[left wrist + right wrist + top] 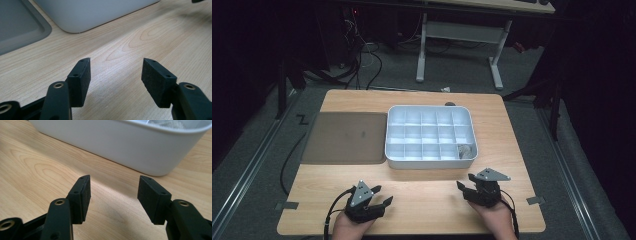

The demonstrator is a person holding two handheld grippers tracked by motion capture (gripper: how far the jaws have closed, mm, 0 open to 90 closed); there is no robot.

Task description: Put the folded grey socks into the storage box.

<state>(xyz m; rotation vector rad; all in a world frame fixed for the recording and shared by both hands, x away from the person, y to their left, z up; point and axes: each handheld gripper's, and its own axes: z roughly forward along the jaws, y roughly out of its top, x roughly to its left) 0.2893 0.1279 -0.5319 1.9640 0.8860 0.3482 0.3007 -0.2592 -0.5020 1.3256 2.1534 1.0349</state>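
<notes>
The right black two-jaw gripper [468, 181] rests low over the pale wooden table [422, 200], jaws spread wide with only bare wood between its pads [82, 197]. Just ahead of it stands the white plastic compartment tray [430, 162], its rounded near wall close to the jaws but not touching them. A small greyish object [465, 150], too blurred to identify, lies in the tray's nearest right-hand compartment, the one closest to this gripper. The tray's wall stands between the jaws and that object.

The left black two-jaw gripper [381, 195] sits on the table's near left part, well apart from the right one, jaws likewise wide apart and holding nothing. Beyond it lies a flat grey-brown rectangular tray [343, 137], touching or just beside the white tray's left wall. Past the table's far edge stands a white-legged desk frame [459, 45] on a grey floor [257, 165] strewn with cables.
</notes>
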